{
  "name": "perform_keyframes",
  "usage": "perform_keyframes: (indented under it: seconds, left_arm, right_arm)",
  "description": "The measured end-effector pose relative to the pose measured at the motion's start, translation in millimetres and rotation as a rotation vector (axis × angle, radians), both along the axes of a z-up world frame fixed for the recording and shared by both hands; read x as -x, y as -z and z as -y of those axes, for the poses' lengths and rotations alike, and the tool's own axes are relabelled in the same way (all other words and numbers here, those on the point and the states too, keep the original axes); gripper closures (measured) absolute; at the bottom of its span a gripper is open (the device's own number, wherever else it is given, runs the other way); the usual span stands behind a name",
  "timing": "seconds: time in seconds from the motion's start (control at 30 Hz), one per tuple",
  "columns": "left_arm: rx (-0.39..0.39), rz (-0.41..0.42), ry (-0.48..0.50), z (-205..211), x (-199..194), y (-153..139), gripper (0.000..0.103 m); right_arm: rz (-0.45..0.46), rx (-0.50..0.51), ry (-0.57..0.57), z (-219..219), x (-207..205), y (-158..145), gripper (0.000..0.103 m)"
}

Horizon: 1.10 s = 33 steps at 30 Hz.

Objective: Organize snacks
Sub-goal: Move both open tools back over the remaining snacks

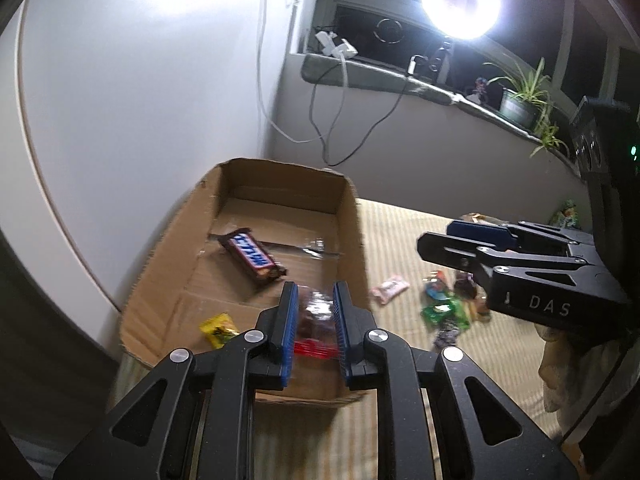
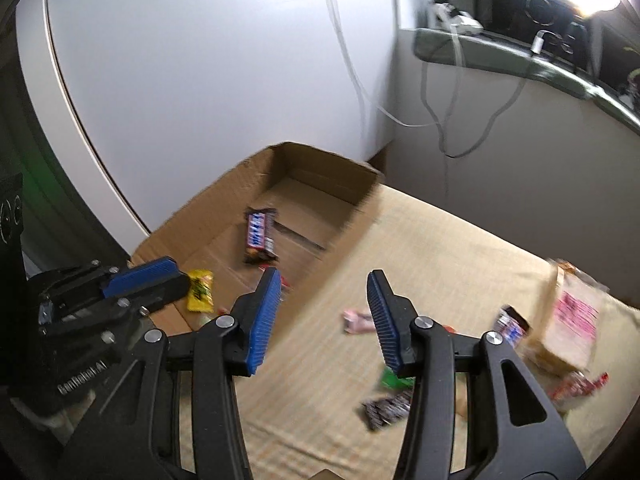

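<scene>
Cardboard fills the middle of our left wrist view: an open, shallow cardboard box (image 1: 248, 240) sits on a beige striped surface (image 1: 416, 240) that we cannot identify as a bed or a desk. Inside the box, a brown Snickers bar (image 1: 253, 253) lies near the centre, and a yellow candy wrapper (image 1: 218, 329) lies at about 8 o'clock from it, near the box's front edge. At 6 o'clock, our left gripper (image 1: 314, 320) has its blue fingers (image 1: 289, 320) drawn close around a blurred dark and red wrapped snack (image 1: 314, 326), held over the box's near right corner. At 3 o'clock, our right gripper (image 1: 460, 240) reaches in from the side. Below it, a loose pile of snacks (image 1: 448, 308) lies on the striped surface outside the box, with a pink wrapper (image 1: 389, 288) just left of the pile.

From the right wrist view, our right gripper (image 2: 324, 320) has its fingers (image 2: 262, 320) spread apart with nothing between them. The box (image 2: 312, 168) sits at 11 o'clock, holding the Snickers bar (image 2: 259, 236) and the yellow wrapper (image 2: 199, 290). Our left gripper (image 2: 176, 280) enters at 9 o'clock, its tips beside the yellow wrapper. The pink wrapper (image 2: 358, 320) lies between our fingers in the picture, on the surface behind them. A dark wrapper (image 2: 386, 410) lies at 5 o'clock, and a tan packet with pink print (image 2: 570, 320) at 3 o'clock.
</scene>
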<state>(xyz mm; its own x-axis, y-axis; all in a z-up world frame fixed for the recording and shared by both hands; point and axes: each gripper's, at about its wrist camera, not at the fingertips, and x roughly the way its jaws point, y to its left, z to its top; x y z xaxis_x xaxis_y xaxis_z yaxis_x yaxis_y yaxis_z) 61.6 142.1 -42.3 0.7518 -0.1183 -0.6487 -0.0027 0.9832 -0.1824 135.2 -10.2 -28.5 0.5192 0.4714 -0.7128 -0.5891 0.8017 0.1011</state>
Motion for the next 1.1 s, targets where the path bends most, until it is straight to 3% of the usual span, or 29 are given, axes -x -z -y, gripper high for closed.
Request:
perform_keyframes:
  seconds: [0.23, 0.33, 0.6, 1.1]
  left_arm:
    - [-0.01, 0.01, 0.094, 43.1, 1.7, -0.4, 0.084]
    - [-0.005, -0.006, 0.139, 63.5, 0.0, 4.8, 0.077]
    - [0.016, -0.08, 0.22, 99.8, -9.0, 28.8, 0.076]
    - [-0.009, -0.205, 0.285, 126.9, -36.7, 68.2, 0.076]
  right_arm:
    - [-0.011, 0.012, 0.103, 71.1, 1.1, 6.6, 0.056]
    - [-0.024, 0.027, 0.141, 97.9, 1.1, 14.2, 0.056]
    - [-0.077, 0.048, 0.201, 146.4, -0.9, 40.0, 0.056]
    - [-0.14, 0.075, 0.172, 144.8, -13.7, 80.5, 0.056]
